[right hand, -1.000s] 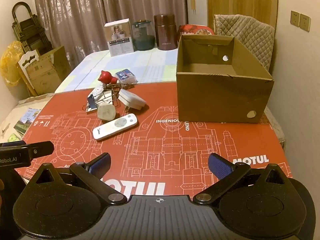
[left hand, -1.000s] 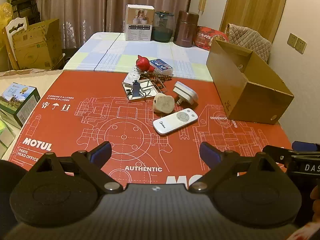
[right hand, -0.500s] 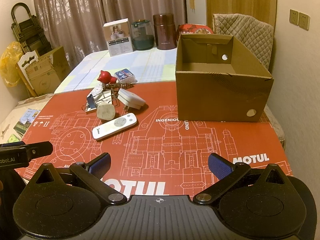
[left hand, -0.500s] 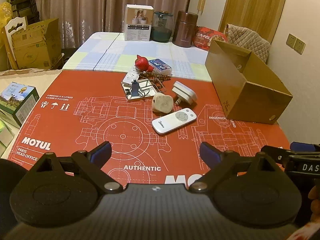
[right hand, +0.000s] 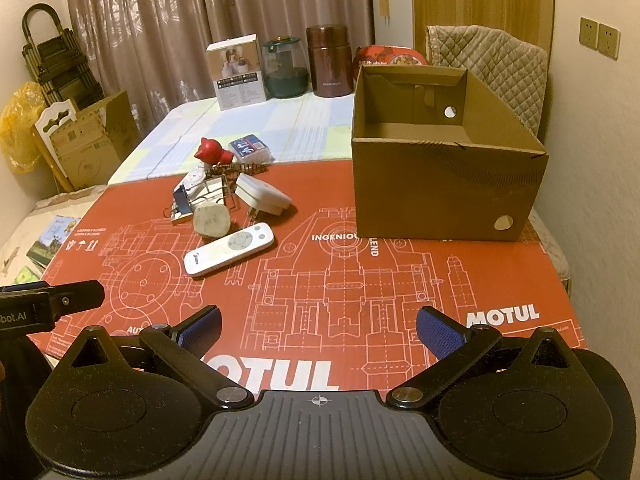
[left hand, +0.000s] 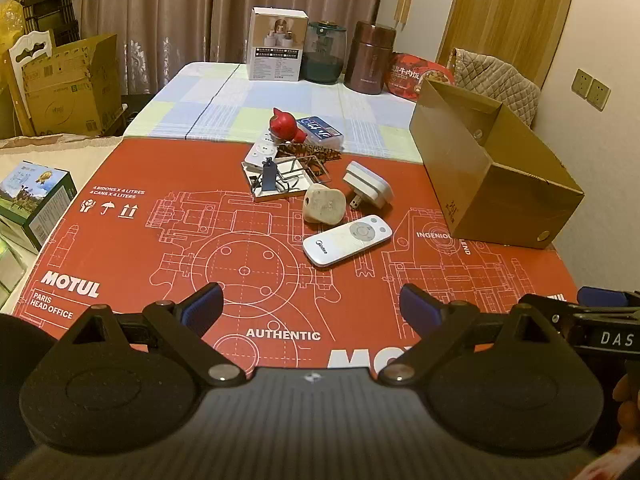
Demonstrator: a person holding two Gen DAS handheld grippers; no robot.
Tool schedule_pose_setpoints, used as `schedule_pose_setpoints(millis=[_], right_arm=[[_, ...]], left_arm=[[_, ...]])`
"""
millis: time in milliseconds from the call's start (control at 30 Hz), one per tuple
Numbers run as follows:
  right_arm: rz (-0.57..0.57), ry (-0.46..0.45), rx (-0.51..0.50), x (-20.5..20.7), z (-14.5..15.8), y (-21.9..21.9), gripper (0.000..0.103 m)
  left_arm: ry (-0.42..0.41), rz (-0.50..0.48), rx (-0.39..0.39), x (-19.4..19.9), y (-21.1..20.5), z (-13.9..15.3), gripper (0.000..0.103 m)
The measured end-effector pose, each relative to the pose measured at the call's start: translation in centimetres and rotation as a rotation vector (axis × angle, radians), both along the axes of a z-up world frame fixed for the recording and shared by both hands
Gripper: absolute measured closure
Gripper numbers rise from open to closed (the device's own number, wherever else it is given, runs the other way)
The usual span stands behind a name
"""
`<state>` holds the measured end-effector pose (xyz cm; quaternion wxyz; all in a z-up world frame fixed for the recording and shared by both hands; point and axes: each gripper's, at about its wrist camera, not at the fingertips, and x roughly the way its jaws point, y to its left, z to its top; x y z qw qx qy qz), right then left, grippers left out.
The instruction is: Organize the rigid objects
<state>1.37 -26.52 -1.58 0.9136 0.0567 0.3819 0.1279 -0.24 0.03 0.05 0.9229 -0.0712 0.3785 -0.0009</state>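
A cluster of small items lies mid-table on the red mat: a white remote (left hand: 347, 239) (right hand: 229, 249), a beige stone-like lump (left hand: 323, 208) (right hand: 212, 220), a white plug adapter (left hand: 367, 190) (right hand: 262, 199), a wire frame on a white tile (left hand: 286, 178), a red figurine (left hand: 284, 124) (right hand: 212, 151) and a blue card box (left hand: 321, 131). An open cardboard box (left hand: 492, 178) (right hand: 448, 184) stands on the right with nothing visible inside. My left gripper (left hand: 311, 306) and right gripper (right hand: 318, 322) hover open near the front edge, well short of the items.
At the table's far end stand a white carton (left hand: 277, 44), a dark glass jar (left hand: 324, 54), a brown canister (left hand: 370, 62) and a red packet (left hand: 416, 76). A cardboard box (left hand: 72, 84) sits on the floor at left; a quilted chair back (right hand: 486, 64) rises behind the box.
Both grippers have drifted slightly, shifting the views a little. The items and the box have not moved, and both grippers stay open.
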Motion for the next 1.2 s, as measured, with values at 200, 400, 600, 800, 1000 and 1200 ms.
schedule_pose_setpoints(millis=[200, 400, 600, 800, 1000, 1200], right_arm=[[0.000, 0.000, 0.000, 0.0, -0.1, 0.0, 0.002], [0.000, 0.003, 0.000, 0.0, -0.5, 0.0, 0.002], [0.000, 0.003, 0.002, 0.0, -1.0, 0.1, 0.002], [0.014, -0.003, 0.005, 0.9, -1.4, 0.3, 0.002], [0.048, -0.030, 0.016, 2.1, -1.7, 0.7, 0.002], [0.087, -0.054, 0.026, 4.1, -2.0, 1.7, 0.003]], left_arm=[[0.001, -0.003, -0.004, 0.0, 0.1, -0.2, 0.010], [0.000, -0.011, -0.007, 0.1, 0.1, -0.4, 0.010], [0.003, -0.019, -0.008, 0.4, 0.3, -0.6, 0.010], [-0.003, -0.050, 0.005, 1.3, 0.6, -0.8, 0.012], [-0.007, -0.146, 0.055, 3.6, 1.2, -1.0, 0.013], [-0.021, -0.256, 0.094, 6.7, 2.3, -1.1, 0.013]])
